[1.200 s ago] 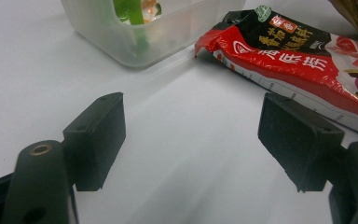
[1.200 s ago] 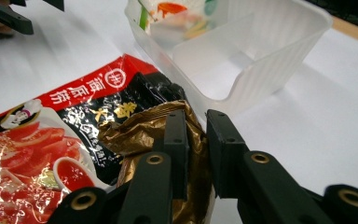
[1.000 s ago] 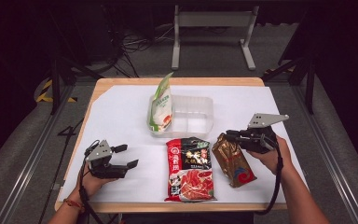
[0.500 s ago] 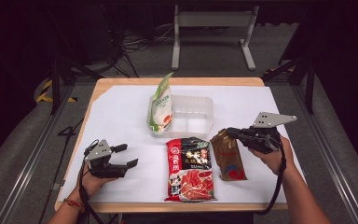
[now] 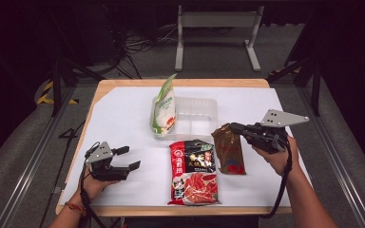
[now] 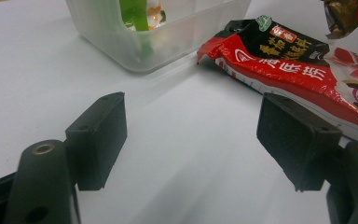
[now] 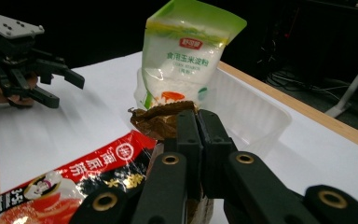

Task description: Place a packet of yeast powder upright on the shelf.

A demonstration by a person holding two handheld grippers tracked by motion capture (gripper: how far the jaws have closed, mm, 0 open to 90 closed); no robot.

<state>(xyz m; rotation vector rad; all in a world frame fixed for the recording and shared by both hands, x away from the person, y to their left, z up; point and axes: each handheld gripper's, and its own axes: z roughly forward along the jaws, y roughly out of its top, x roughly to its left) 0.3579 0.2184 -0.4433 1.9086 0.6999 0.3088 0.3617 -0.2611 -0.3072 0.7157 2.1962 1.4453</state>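
Taking the clear plastic tray [image 5: 197,118] as landmark. Nearest the person, on the tray's near side, the left gripper [image 5: 128,158] rests low over the white sheet, well apart from the tray's near-left corner; its jaws stand wide apart with bare table between them. Just in front of the tray lies the red soup-base packet [image 5: 193,172], flat, its black top edge close to the tray's near wall.

To the near right of the tray, the right gripper [image 5: 234,128] has closed its jaws over the last second and now pinches the top edge of the brown pouch [image 5: 229,148]; the right gripper view shows the pads pressed together on the crumpled brown seal [image 7: 163,121]. Against the earlier pictures the pouch has gone from lying flat beside the red packet to hanging with its upper end raised, its lower end seemingly still at the table. The grasp thus looks secured and the lift begun, probably toward the tray.

The pouch is glossy brown foil with a red and blue patch near its lower end. Inside the tray's left end a green-and-white starch bag [image 5: 164,105] stands upright.
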